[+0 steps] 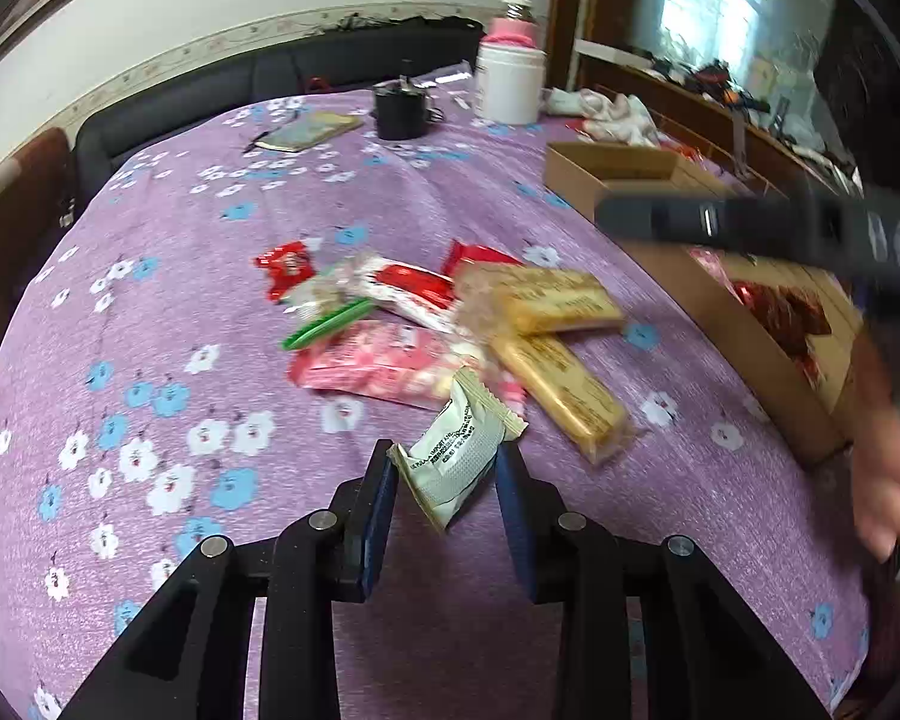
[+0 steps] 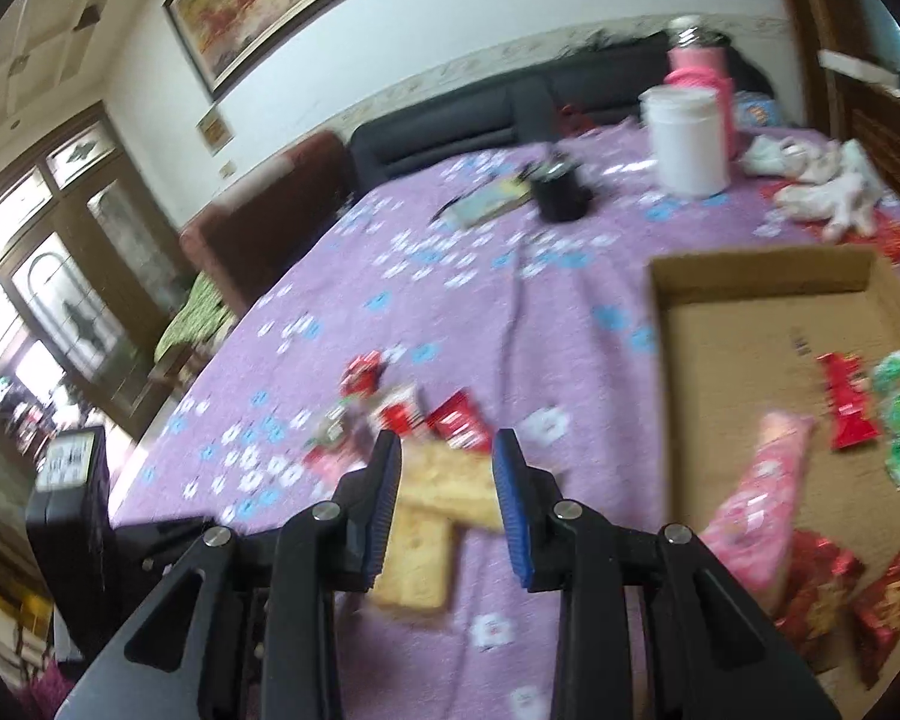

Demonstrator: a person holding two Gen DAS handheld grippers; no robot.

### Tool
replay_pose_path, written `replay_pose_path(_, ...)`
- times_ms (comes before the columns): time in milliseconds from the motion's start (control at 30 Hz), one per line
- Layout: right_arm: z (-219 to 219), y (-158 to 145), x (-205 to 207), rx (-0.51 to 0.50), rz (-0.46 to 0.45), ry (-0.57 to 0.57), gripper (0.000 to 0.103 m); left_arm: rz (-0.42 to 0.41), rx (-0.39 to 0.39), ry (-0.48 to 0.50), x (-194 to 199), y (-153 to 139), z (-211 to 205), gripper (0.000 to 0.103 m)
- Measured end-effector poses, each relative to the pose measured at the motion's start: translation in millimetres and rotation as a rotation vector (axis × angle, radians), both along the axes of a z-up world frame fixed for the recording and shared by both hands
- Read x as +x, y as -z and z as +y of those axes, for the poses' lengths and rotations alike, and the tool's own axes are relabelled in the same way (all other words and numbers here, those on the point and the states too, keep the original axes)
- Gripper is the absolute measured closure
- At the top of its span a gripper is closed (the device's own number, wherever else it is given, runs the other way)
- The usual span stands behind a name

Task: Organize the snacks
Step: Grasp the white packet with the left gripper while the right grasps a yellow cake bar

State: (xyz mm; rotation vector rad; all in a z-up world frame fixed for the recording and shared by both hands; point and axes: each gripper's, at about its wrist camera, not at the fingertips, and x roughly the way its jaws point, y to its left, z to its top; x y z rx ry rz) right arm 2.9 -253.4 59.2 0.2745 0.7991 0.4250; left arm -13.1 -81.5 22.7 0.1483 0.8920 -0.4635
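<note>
While the left gripper [image 1: 447, 480] is pinching a small white snack packet [image 1: 459, 456] by its 2 long sides just above the purple flowered cloth [image 1: 180, 312], the packet is looking light, thin and crinkly, so holding it across the puffy middle, not the flat sealed ends, is likely the safest way. Its long side is running from the near left up to the far right, toward the snack pile [image 1: 438, 324], while the right gripper [image 2: 447, 483] is hanging part open and empty over the yellow biscuit packs [image 2: 444, 486], beside the cardboard box [image 2: 750, 336].
</note>
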Motion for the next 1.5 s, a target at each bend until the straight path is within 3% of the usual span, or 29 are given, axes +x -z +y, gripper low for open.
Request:
replay_pose_path(267, 34.0, 25.4, 1.9, -0.119, 0.116, -0.084, 0.069, -0.024, -0.154, -0.141, 13.7, -16.3, 45.6, 0.069)
replay_pose_path(500, 43.1, 44.0, 5.7, -0.196, 0.162, -0.09, 0.062, -0.031, -0.171, -0.156, 12.6, -18.9, 47.7, 0.069)
replay_pose_path(700, 49.1, 46.1, 2.1, -0.244, 0.112, -0.092, 0.062, -0.037, -0.161, -0.152, 11.2, -18.6, 45.8, 0.069)
replay_pose_path(833, 59.1, 46.3, -2.9, -0.305, 0.071, -0.138, 0.071, -0.038, -0.159, -0.158, 12.1, -18.7, 45.9, 0.069)
replay_pose_path(933, 66.1, 42.7, -8.4, -0.282, 0.056, -0.188, 0.071, -0.043, -0.161, -0.167, 12.7, -19.4, 47.1, 0.069)
replay_pose_path(1100, 65.6, 19.3, -22.1, -0.198, -0.053, -0.229, 0.071, -0.053, -0.179, -0.184, 13.6, -21.0, 51.0, 0.068)
replay_pose_path(1300, 49.9, 4.7, -19.8, -0.124, -0.105, -0.162, 0.071, -0.088, -0.154, -0.204, 11.1, -22.8, 50.0, 0.068)
replay_pose_path(1500, 47.0, 2.3, -18.7, -0.123, -0.12, -0.128, 0.071, -0.148, -0.1, -0.228, 7.0, -24.8, 46.2, 0.068)
